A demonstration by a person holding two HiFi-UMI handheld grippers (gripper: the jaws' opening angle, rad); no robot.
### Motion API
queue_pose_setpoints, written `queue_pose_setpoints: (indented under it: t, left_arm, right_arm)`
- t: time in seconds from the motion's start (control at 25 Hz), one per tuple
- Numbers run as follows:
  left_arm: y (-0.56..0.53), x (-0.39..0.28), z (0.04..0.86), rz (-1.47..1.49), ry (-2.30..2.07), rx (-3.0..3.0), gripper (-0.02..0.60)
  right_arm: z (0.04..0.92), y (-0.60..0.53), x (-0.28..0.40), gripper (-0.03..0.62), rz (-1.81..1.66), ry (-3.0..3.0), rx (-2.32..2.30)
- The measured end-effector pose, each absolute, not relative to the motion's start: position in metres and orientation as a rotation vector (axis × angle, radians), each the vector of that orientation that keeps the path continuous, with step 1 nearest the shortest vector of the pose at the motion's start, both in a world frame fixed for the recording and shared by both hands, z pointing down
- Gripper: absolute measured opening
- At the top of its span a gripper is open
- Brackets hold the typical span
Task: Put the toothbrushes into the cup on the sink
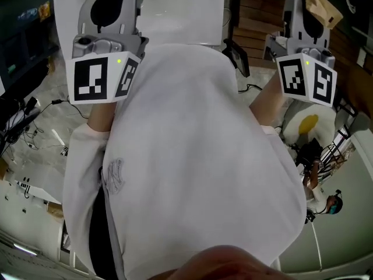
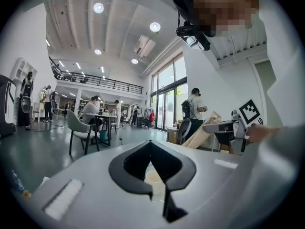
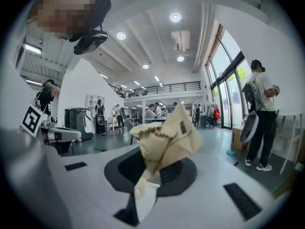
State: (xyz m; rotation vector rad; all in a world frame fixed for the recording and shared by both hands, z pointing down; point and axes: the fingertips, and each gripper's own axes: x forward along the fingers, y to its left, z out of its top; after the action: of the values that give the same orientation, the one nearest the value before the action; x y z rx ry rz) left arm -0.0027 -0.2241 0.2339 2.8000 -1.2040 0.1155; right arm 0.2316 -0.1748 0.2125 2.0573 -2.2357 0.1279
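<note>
- The right tongs [image 3: 159,162], raised to the right of the person's white shirt [image 1: 192,156], are nearly closed and pinch a crumpled beige wrapper [image 3: 167,137] that stands up from them.
- The left tongs [image 2: 151,146], raised to the shirt's left, look closed and empty.
- No toothbrush, cup or sink shows in any view, so their direction cannot be told.

I see a crumpled beige wrapper [image 3: 167,136] up close, a grey chair [image 2: 77,126] beside a table [image 2: 102,115], and tall windows [image 2: 167,98] beyond.
</note>
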Motion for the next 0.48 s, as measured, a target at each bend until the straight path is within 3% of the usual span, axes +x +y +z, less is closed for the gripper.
queue_pose_setpoints:
  t: [0.48]
  left_arm:
    - [-0.23, -0.025, 0.237, 0.11, -1.276, 2.752, 0.002]
  right_arm:
    - [0.213, -0.208, 0.21, 0.048, 0.109, -2.306, 2.003]
